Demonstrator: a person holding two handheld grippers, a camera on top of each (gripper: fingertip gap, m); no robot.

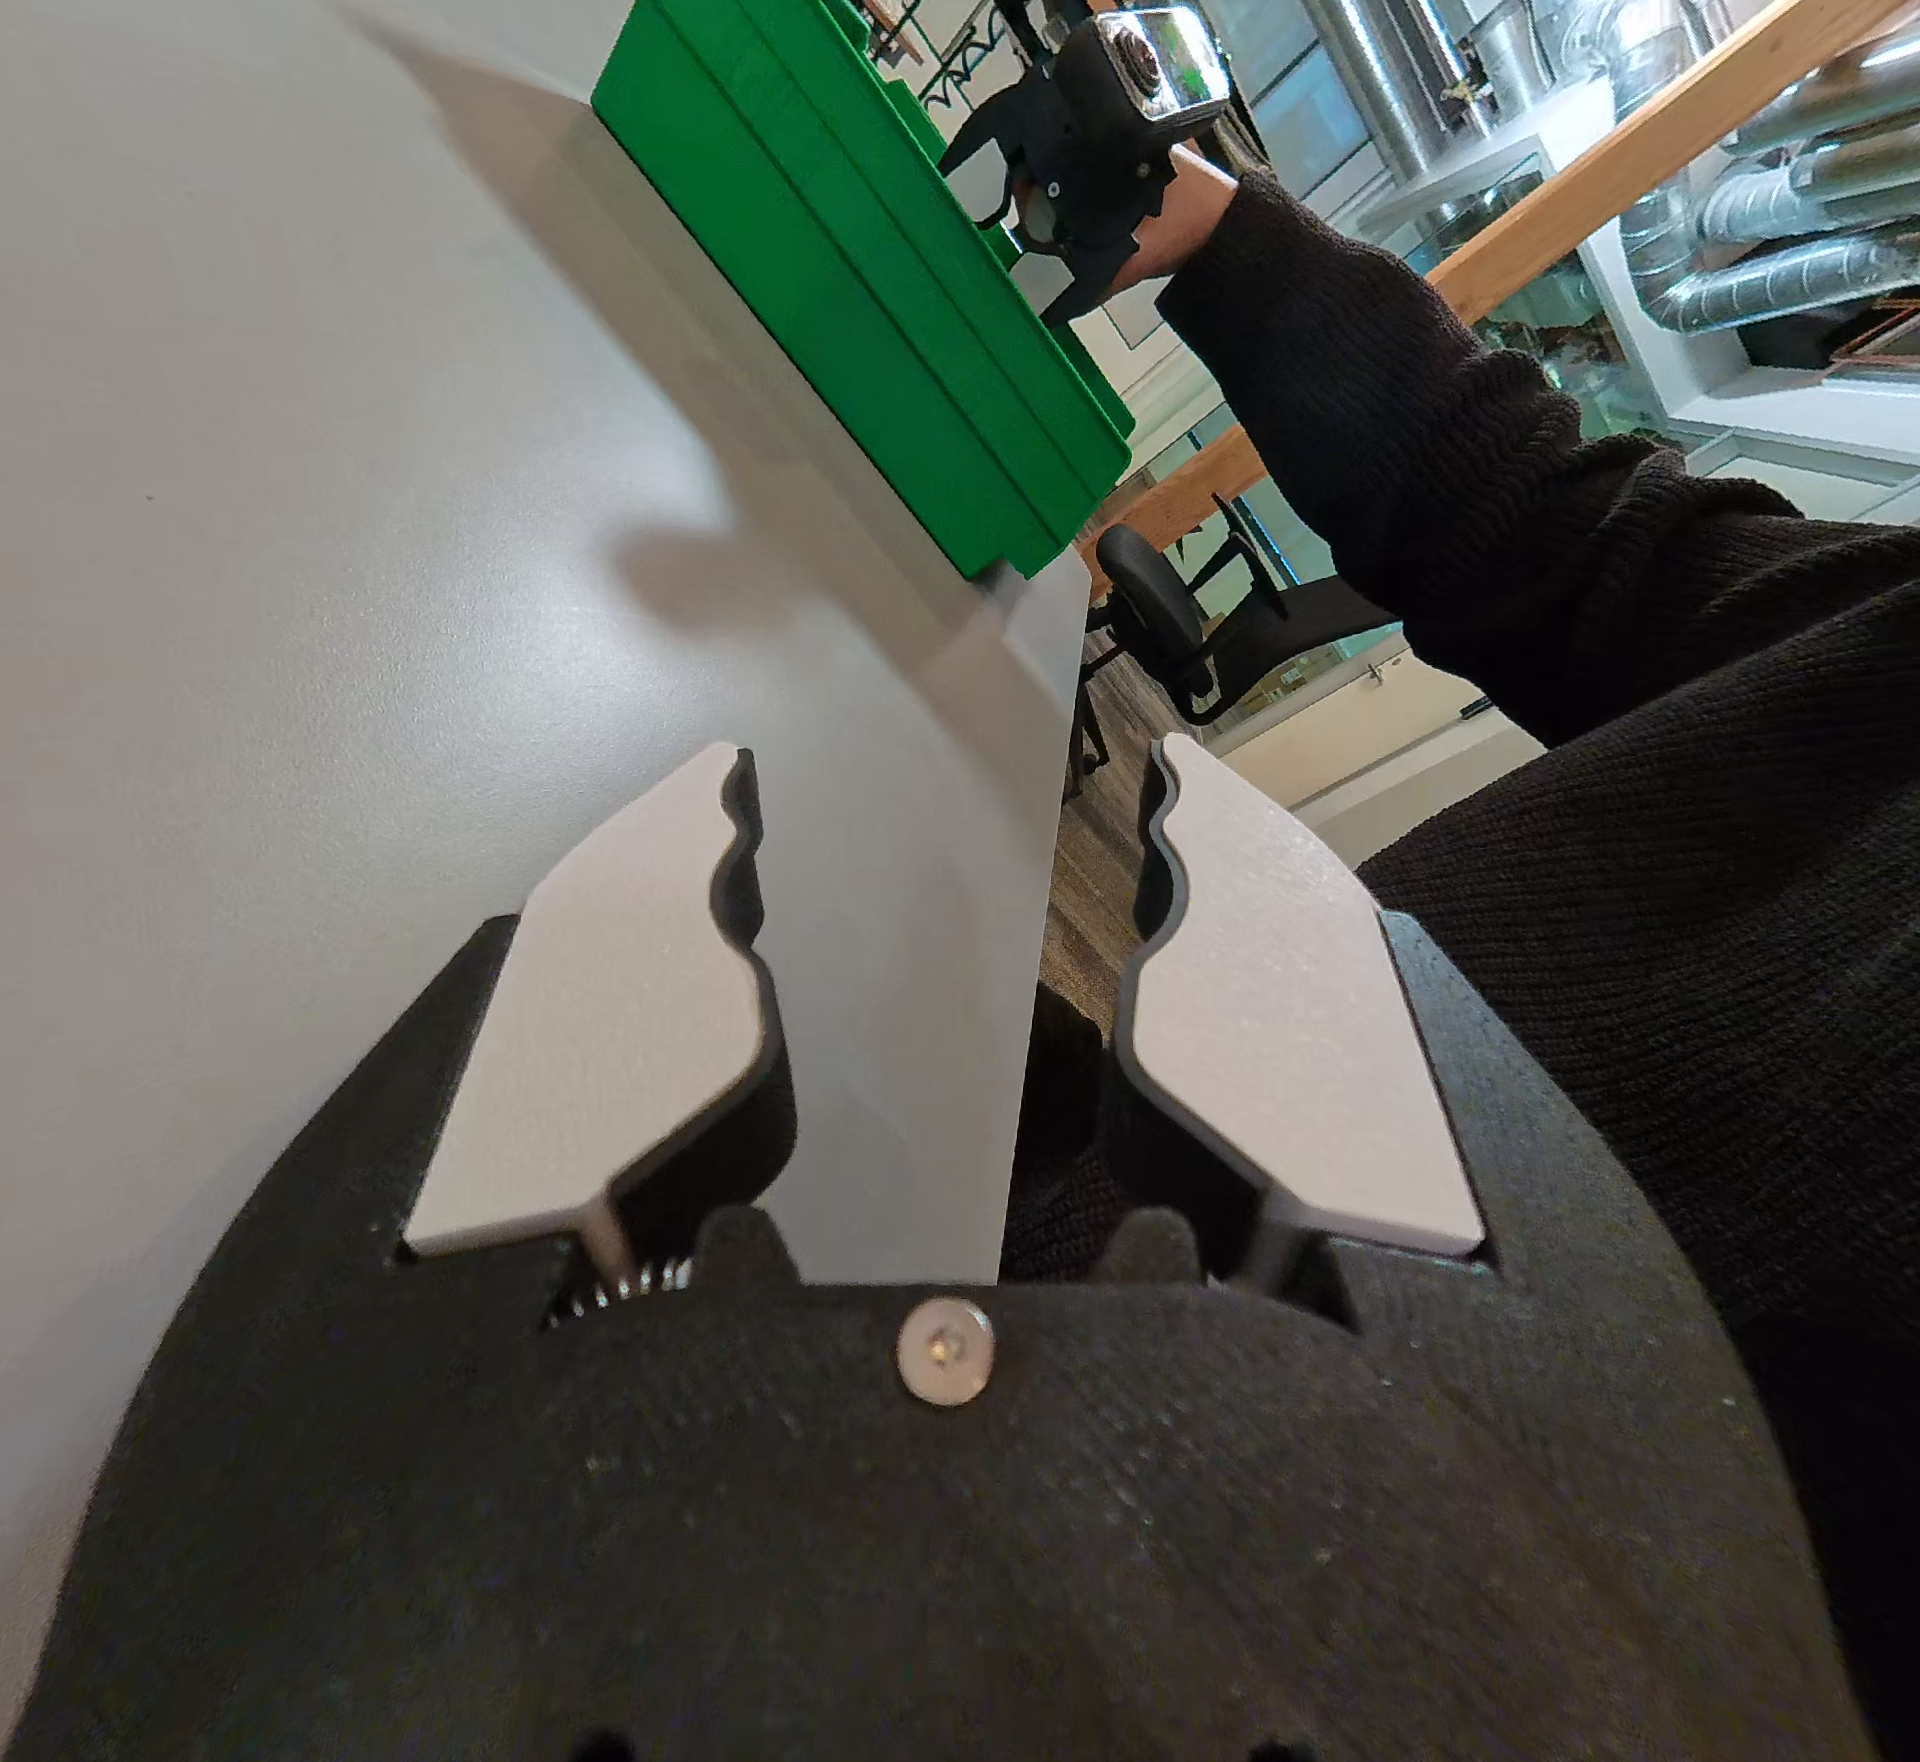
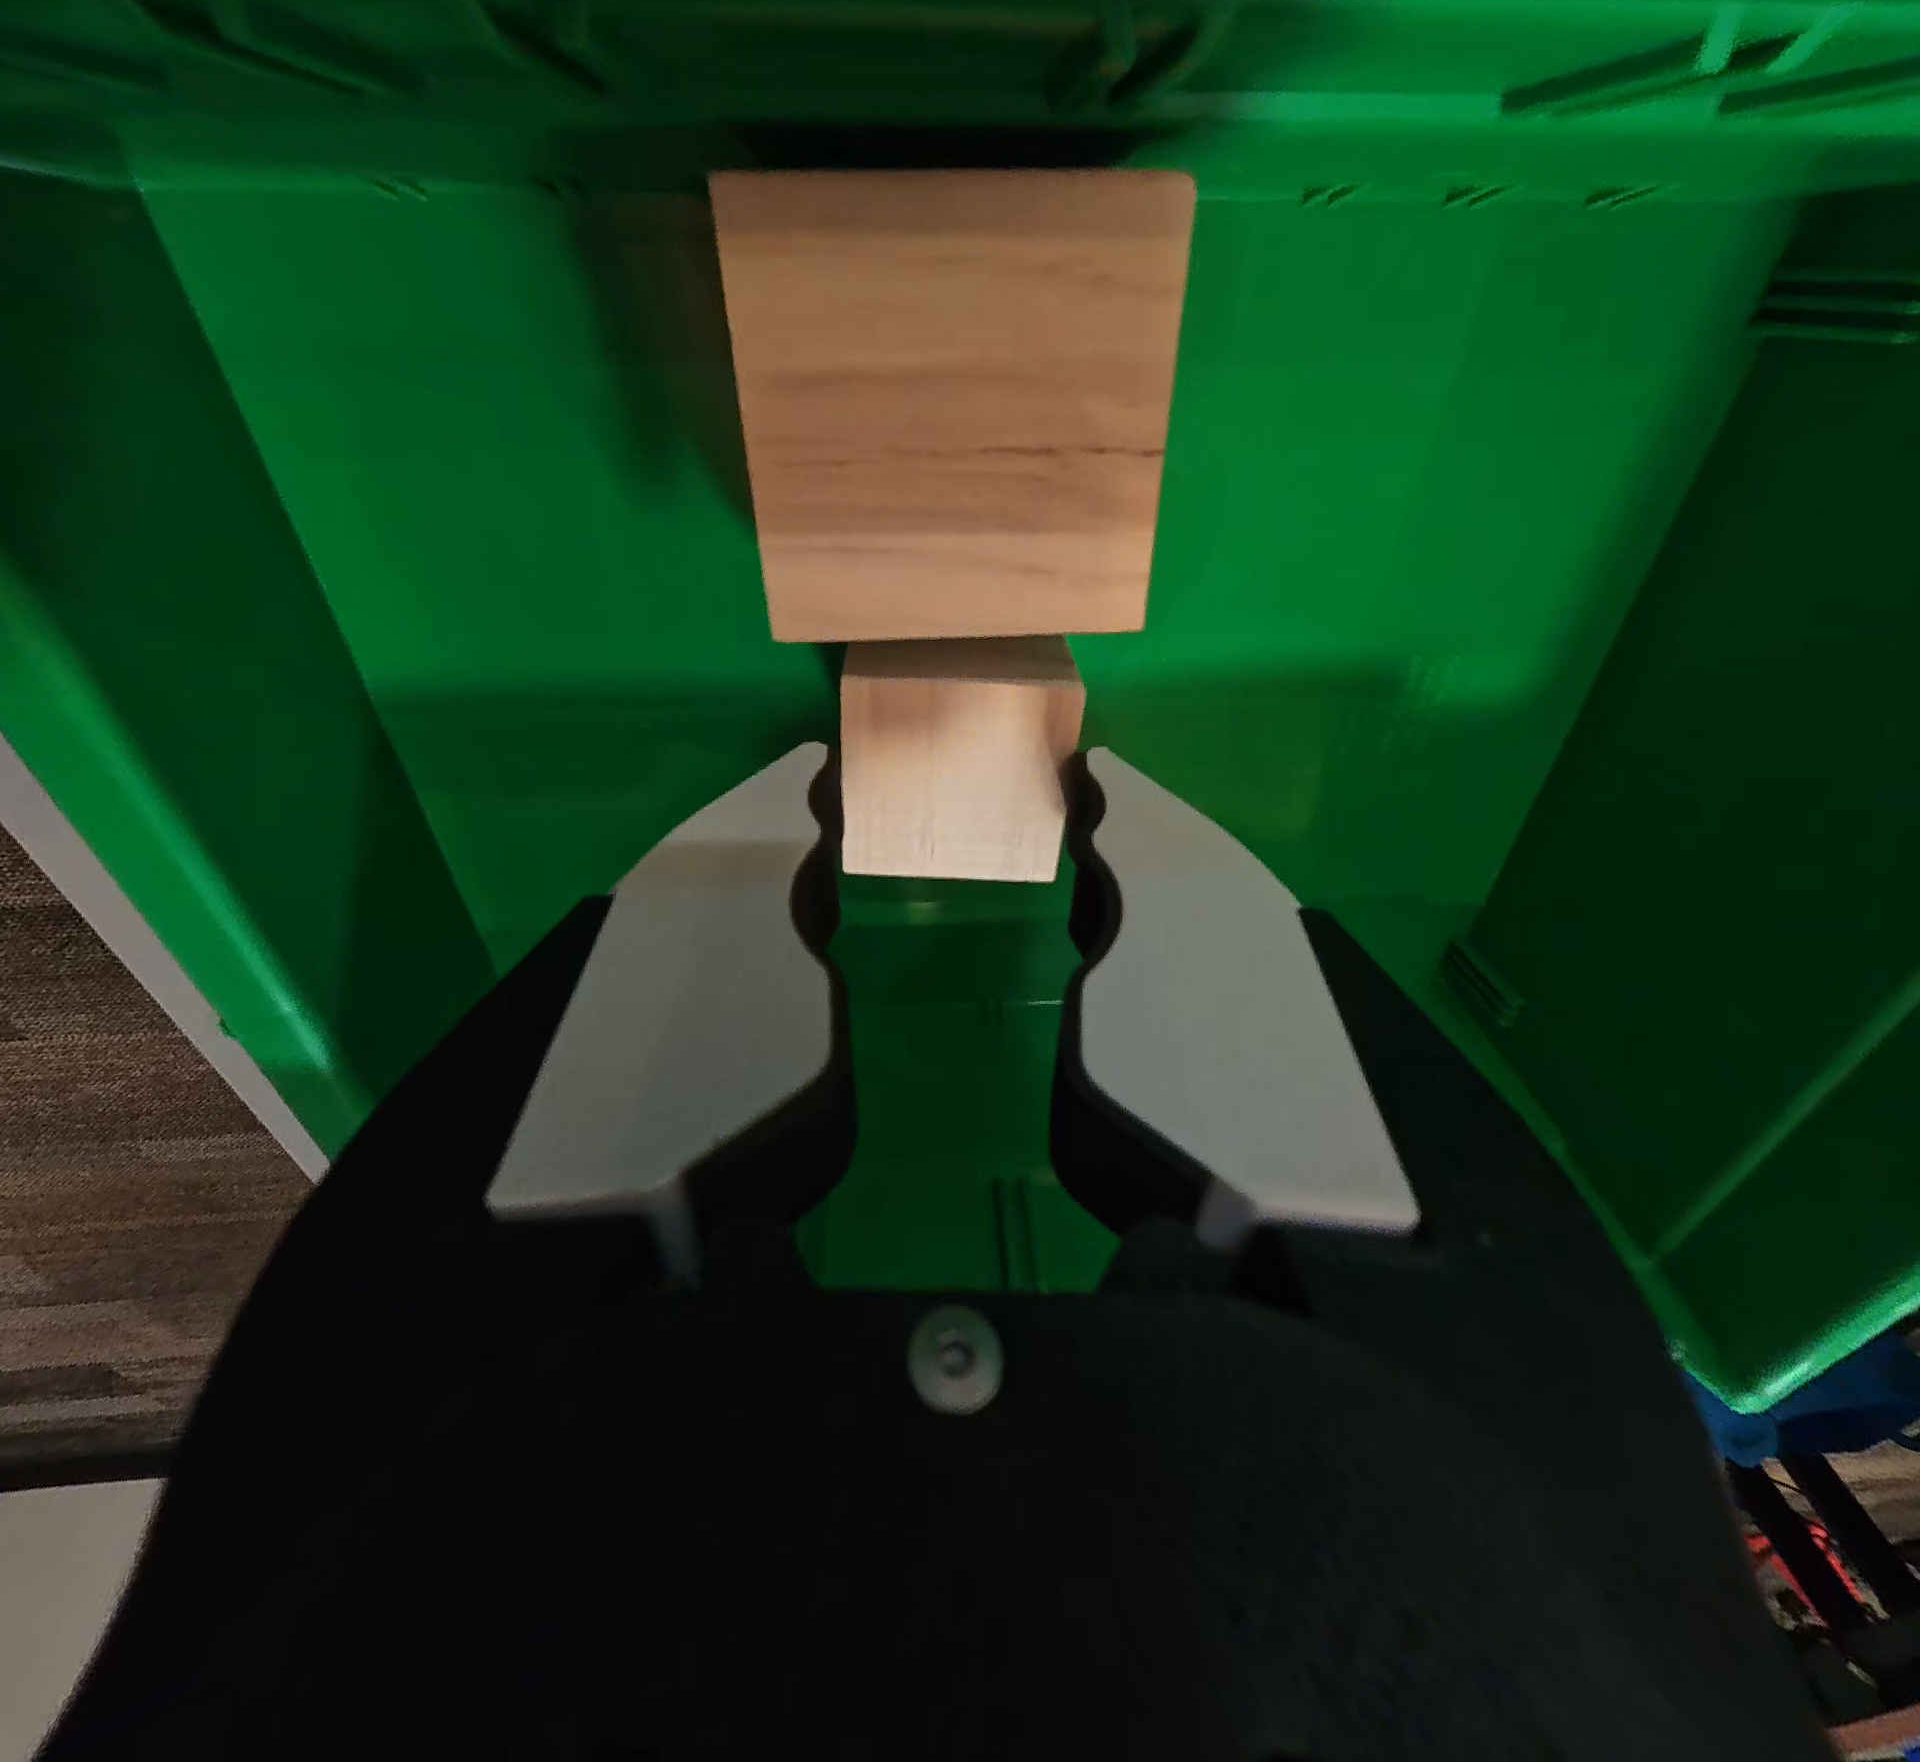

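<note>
My right gripper [image 2: 954, 808] reaches into a green plastic bin [image 2: 416, 465] and is shut on a small pale wooden block [image 2: 951, 756] held at its fingertips. A larger wooden block [image 2: 956, 403] lies just beyond it on the bin's floor, and the two blocks look as if they touch. My left gripper [image 1: 951, 756] is open and empty, low over the near edge of a grey table [image 1: 312, 465]. In the left wrist view the right gripper [image 1: 1023, 221] hangs over the far rim of the green bin [image 1: 831, 258], held by a hand in a black sleeve [image 1: 1403, 424].
The green bin stands near the table's corner. Past the table edge there is a black office chair [image 1: 1174, 621], wooden beams and metal ducts. Brown carpet floor [image 2: 104, 1089] shows left of the bin in the right wrist view.
</note>
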